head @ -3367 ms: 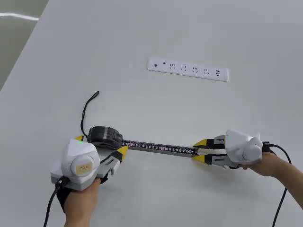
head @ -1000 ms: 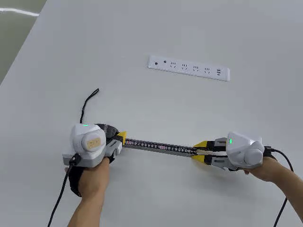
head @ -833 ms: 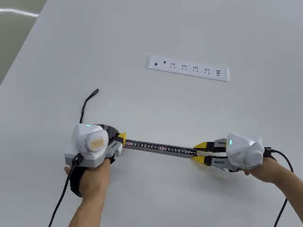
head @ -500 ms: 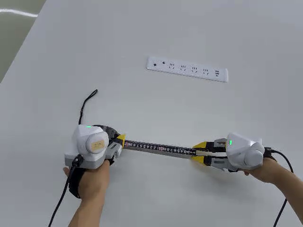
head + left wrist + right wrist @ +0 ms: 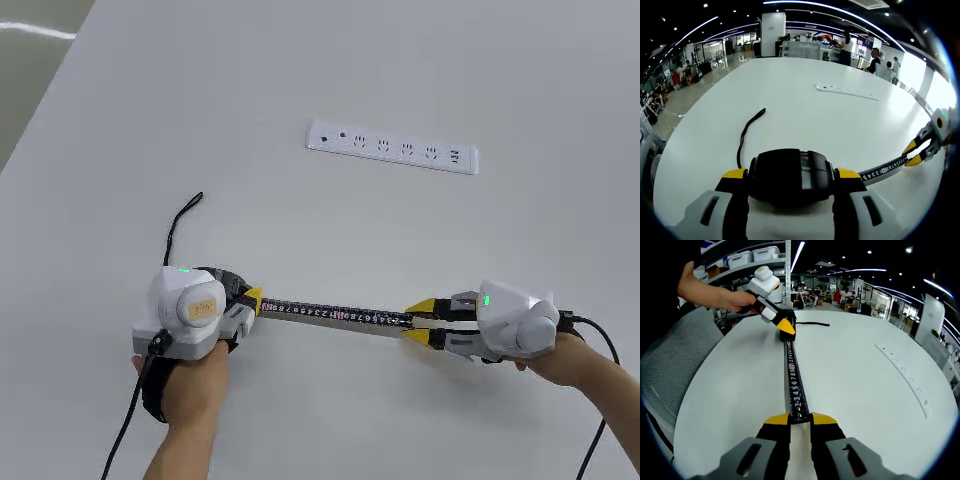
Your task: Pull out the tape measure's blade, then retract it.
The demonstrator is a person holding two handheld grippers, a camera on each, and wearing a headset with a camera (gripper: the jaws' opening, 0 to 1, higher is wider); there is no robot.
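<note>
Your left tool [image 5: 243,303] clamps the black, ribbed case [image 5: 790,175]. Your right tool [image 5: 413,321] pinches the flat printed blade [image 5: 335,315], stretched toward 3 o'clock across the matte white surface [image 5: 300,80].

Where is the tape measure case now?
Head view, lower left: the case sits clamped in the left gripper, its blade stretched to the right gripper.
</note>
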